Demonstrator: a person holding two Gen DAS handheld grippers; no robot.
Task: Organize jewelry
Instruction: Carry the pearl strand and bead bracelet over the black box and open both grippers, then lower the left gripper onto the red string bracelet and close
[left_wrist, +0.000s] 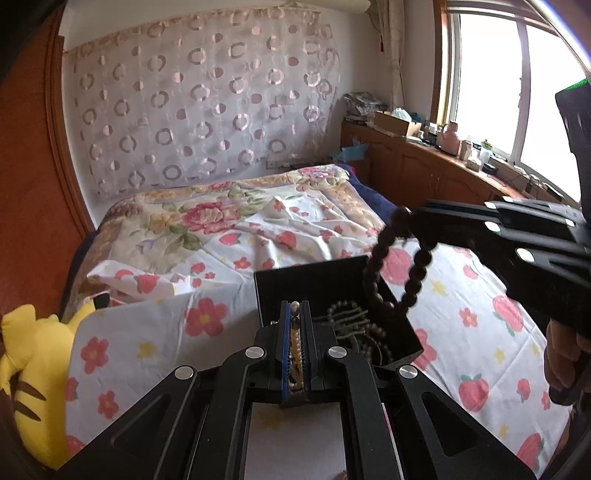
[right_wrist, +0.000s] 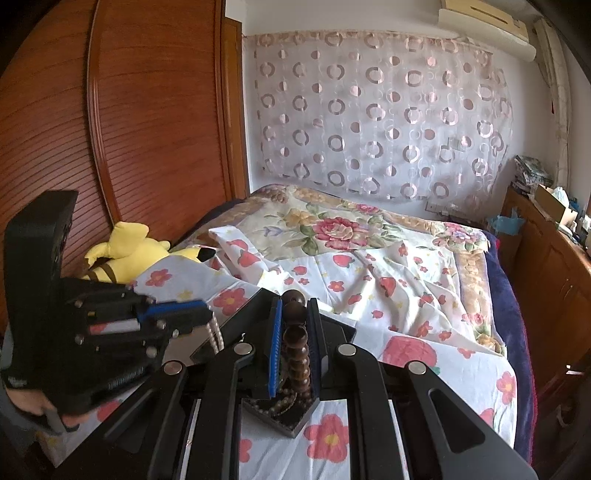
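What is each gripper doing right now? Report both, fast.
Left gripper: closed on a pale bead strand.
Right gripper: closed on a dark wooden bead bracelet, above the black box.

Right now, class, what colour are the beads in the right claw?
Dark brown bead bracelet; right wrist view.

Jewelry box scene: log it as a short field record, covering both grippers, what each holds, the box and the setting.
left gripper: shut on pale bead strand
right gripper: shut on dark wooden bead bracelet
bracelet position: hanging above the black jewelry box
box state: open, more beaded pieces inside
box support: floral bedsheet
nearby: yellow plush toy at the bed edge
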